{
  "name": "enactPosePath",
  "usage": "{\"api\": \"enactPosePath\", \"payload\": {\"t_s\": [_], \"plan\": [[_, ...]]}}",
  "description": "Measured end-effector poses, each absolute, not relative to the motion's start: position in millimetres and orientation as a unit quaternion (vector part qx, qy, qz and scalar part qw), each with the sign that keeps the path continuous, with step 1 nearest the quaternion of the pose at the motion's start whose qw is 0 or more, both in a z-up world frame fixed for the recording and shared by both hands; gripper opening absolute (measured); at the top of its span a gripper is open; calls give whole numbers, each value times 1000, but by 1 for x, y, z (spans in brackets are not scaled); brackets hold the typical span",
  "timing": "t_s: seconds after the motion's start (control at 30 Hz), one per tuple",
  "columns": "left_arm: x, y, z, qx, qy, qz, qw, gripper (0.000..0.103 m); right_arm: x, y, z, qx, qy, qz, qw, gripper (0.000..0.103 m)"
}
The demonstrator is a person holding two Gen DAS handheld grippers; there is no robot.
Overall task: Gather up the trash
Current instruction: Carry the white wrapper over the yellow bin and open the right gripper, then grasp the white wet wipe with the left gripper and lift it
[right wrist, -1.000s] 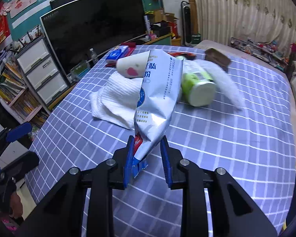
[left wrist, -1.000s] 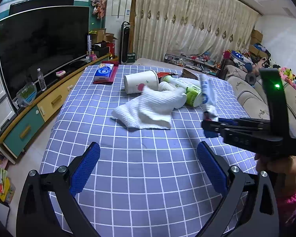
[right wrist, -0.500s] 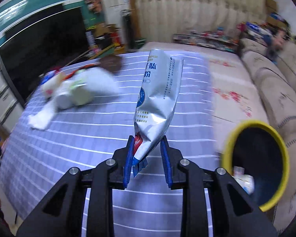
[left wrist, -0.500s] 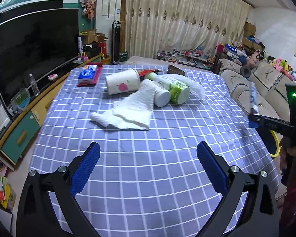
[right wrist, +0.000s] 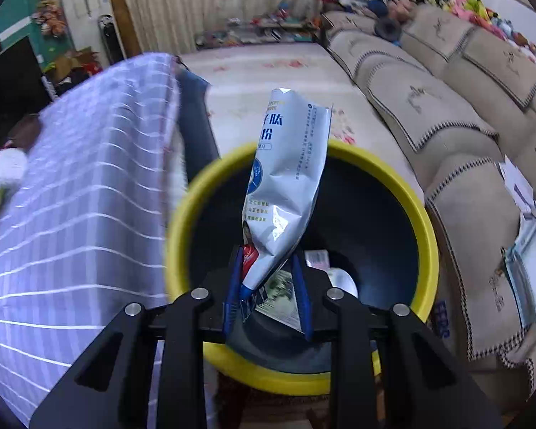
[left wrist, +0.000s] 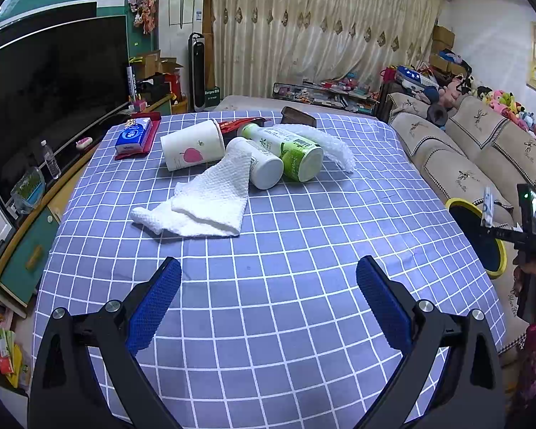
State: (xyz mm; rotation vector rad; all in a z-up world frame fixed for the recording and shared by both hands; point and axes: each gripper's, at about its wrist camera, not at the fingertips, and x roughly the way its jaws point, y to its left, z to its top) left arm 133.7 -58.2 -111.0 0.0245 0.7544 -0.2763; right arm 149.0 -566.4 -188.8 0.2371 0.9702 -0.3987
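Observation:
My right gripper (right wrist: 268, 273) is shut on the lower end of a silver-white snack pouch (right wrist: 286, 178), which stands upright over the mouth of a yellow-rimmed dark bin (right wrist: 425, 221). White scraps (right wrist: 341, 279) lie inside the bin. In the left wrist view, that bin (left wrist: 461, 203) sits past the table's right edge, with the right gripper (left wrist: 496, 230) and pouch (left wrist: 487, 203) above it. My left gripper (left wrist: 268, 268) is open and holds nothing, above the checked tablecloth (left wrist: 268, 321). Beyond it lie a paper cup (left wrist: 191, 146), a white bottle (left wrist: 264, 166), a green bottle (left wrist: 296, 153) and a white towel (left wrist: 203, 202).
A tissue pack (left wrist: 134, 136) on a red tray, a red wrapper (left wrist: 239, 124), a brown object (left wrist: 298, 118) and white foam mesh (left wrist: 325, 141) lie at the table's far end. A beige sofa (right wrist: 446, 114) runs along the right, a TV (left wrist: 46, 82) on the left.
My right gripper swung with the pouch from over the table to above the yellow bin beside the sofa. My left gripper drifted back a little, still open.

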Motion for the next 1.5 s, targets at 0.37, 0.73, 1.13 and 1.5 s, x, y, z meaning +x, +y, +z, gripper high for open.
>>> {"api": "enactPosePath", "payload": {"t_s": [0.37,0.73,1.13,1.5], "plan": [[148,-59,-120,28,375,-130,917,97,141,-560,-189,112,445,-204,865,60],[222,-50,-137,53,392,-109,912,97,144,-531,-168,95,429,-175,881,61],[295,-47,-179,25,469,-89,878,95,153,-529,-174,98,438,-166,878,61],[309,-46,-185,34,456,-50,888,57,159,-525,-181,102,443,-157,877,62]]}}
